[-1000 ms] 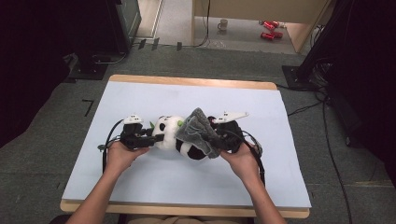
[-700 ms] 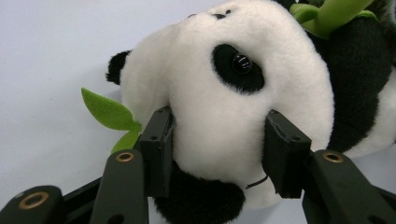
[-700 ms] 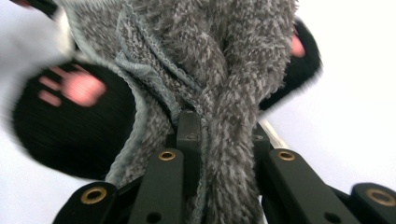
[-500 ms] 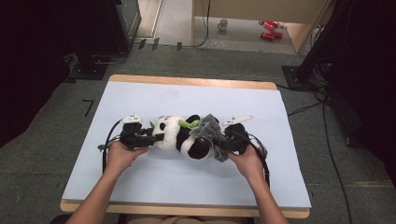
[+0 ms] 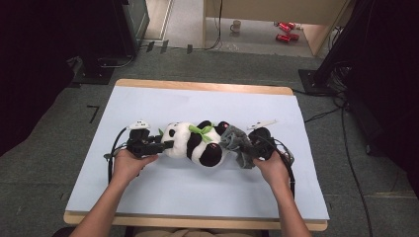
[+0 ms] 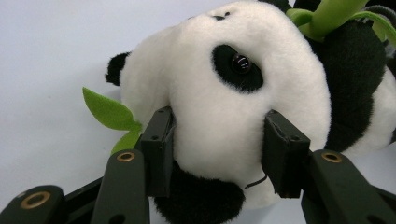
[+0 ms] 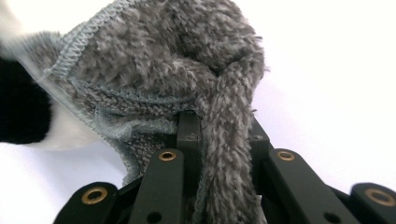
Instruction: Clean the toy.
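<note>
**Panda toy and grey knit garment, held at both ends**

Panda toy (image 5: 195, 143): landmark item, lying on its side near the middle of the pale blue mat (image 5: 148, 98), head toward the person's left. Plush, short white and black pile, rounded head and body, glossy black bead eye, green felt leaves at its neck and beside its head.

Left gripper (image 5: 165, 145): at the head end of the panda. Both black jaws press into the white fur of the head from either side, and the pile bulges between them. Judged purpose: to pin the toy in place so it cannot slide while the other end is worked.

Grey knit garment (image 5: 236, 144): at the panda's foot end, bunched against its black legs and partly over them. Fuzzy, mottled grey yarn, soft and floppy, with a paler overlock-stitched edge (image 7: 74, 42) and a thick rolled fold running down between the jaws.

Right gripper (image 7: 219, 135): on the far side of the garment from the panda. Jaws clamped tight on that fold, with loose fabric spilling over them. Judged purpose: to draw the garment along the toy's lower body; which way cannot be told.

Mat: smooth, flat, matte, laid on a wooden board (image 5: 197, 86) beneath the panda.
</note>
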`<action>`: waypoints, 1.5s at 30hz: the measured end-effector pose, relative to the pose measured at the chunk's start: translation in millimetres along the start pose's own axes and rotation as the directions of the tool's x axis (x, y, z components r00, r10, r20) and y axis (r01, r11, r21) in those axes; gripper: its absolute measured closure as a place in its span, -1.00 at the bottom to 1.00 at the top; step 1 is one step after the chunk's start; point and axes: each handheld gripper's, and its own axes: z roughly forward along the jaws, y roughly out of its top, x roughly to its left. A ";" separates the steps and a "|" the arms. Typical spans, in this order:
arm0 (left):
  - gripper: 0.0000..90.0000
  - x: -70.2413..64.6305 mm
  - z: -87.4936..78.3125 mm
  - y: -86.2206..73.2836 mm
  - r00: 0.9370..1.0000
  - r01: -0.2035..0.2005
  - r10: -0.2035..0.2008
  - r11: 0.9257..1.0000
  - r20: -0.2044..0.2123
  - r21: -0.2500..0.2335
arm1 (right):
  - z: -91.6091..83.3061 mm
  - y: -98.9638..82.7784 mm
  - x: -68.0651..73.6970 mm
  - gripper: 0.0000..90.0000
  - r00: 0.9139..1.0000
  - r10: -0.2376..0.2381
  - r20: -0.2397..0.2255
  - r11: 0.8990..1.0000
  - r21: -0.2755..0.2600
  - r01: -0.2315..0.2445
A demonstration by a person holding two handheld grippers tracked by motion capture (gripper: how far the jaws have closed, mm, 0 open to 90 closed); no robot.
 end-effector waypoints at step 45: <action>-0.31 -17.4 -17.6 -9.1 0.994 -0.113 0.113 0.993 0.003 -0.033 | -12.9 41.0 75.8 0.67 0.975 -0.123 -0.185 0.979 -0.181 0.089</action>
